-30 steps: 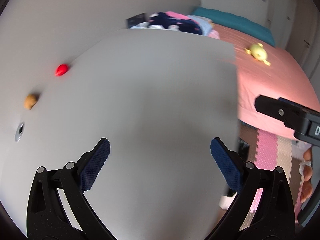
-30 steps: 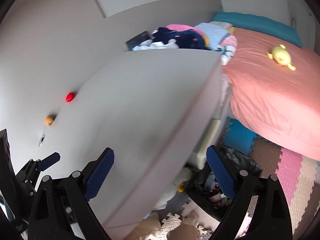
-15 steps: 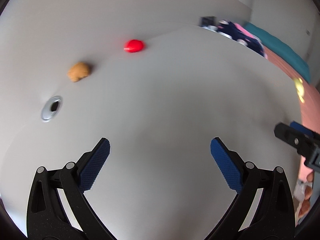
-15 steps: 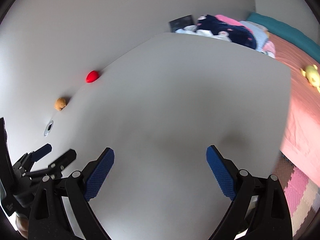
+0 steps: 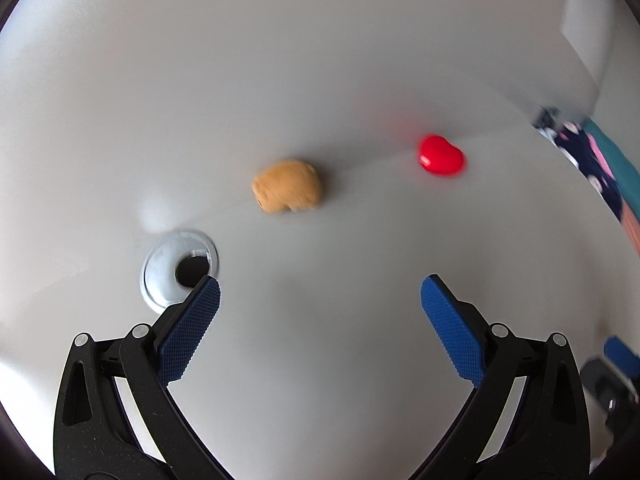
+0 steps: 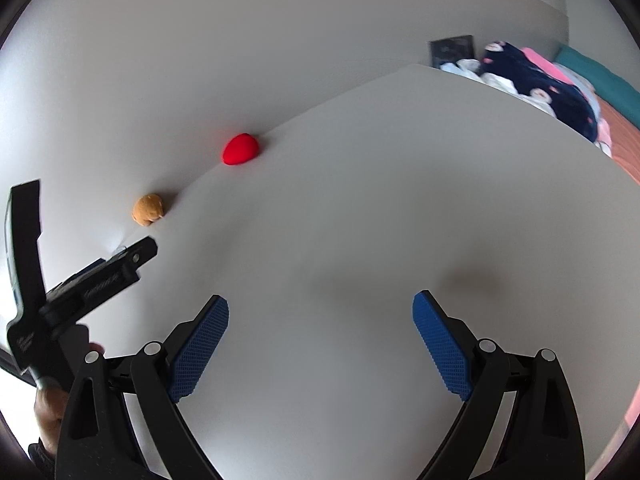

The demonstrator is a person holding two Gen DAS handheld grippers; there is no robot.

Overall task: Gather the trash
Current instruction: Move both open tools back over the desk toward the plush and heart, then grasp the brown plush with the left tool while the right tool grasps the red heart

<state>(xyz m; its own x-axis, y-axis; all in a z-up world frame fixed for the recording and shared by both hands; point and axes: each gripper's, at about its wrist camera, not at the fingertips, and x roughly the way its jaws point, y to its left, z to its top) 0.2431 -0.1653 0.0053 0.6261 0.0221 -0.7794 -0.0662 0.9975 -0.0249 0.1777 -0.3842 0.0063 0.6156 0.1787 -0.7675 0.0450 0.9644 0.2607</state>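
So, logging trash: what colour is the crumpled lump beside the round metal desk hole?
Tan-orange crumpled lump; clearest in left wrist view.

1. The left tongs (image 5: 320,304) have matte black, lightly speckled plastic arms with triangular cut-outs.
2. Silver screws sit at the arm joints.
3. Their pads (image 5: 188,334) are blue with a fine cross-hatched texture.
4. The right tongs (image 6: 320,320) match: black arms, silver screws, blue cross-hatched pads (image 6: 442,344).
5. Bare skin of the left hand (image 6: 48,416) shows beside a dark handle bearing small pale lettering.

Home bedroom: bed (image 6: 624,128) with piled clothes (image 6: 536,80) beside white desk (image 6: 400,220).
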